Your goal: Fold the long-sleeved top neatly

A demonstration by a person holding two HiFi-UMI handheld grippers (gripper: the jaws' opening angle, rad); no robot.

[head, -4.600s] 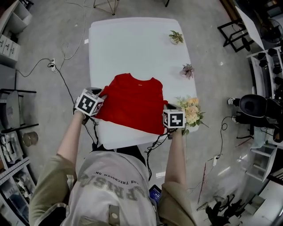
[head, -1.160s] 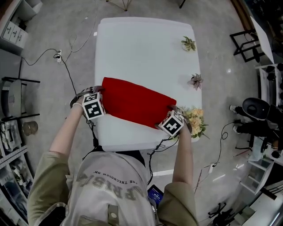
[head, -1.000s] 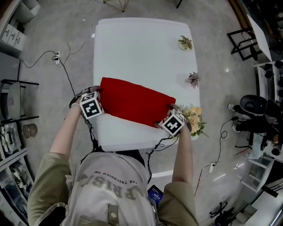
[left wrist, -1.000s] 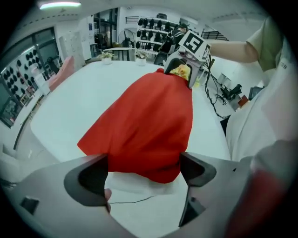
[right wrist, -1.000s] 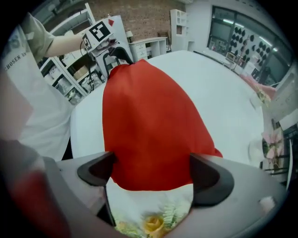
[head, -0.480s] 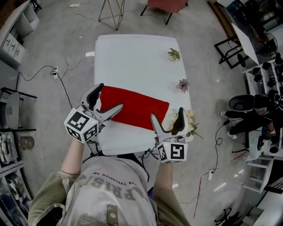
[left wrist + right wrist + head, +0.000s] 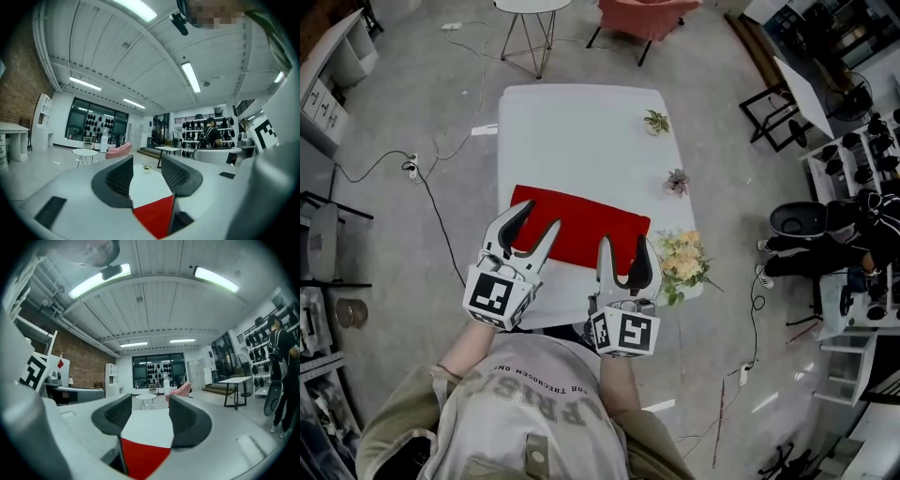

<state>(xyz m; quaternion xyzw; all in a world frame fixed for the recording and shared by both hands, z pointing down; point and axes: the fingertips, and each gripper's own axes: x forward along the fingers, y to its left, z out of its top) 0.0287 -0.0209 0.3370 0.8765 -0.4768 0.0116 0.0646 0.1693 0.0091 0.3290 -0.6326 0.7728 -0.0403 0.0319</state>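
The red long-sleeved top (image 7: 579,230) lies folded into a long flat strip across the near part of the white table (image 7: 581,131). Both grippers hang in the air above the table's near edge, pointing level and away from me. My left gripper (image 7: 537,217) is over the top's left end and my right gripper (image 7: 624,248) over its right half. Their jaws are closing with nothing between them. In the left gripper view the left gripper (image 7: 146,173) frames the red top (image 7: 154,215) far below. In the right gripper view the right gripper (image 7: 147,414) looks over the red top (image 7: 143,460).
Along the table's right edge stand a small green plant (image 7: 655,120), a pinkish plant (image 7: 677,180) and a flower bouquet (image 7: 680,258). Beyond the table are a pink chair (image 7: 642,14) and a round side table (image 7: 530,7). Cables (image 7: 431,187) trail on the floor at left.
Both grippers left the ends of the folded top, rose well above the table and tipped up to point level. Their jaws stand narrower than half a second ago. The top stays flat.
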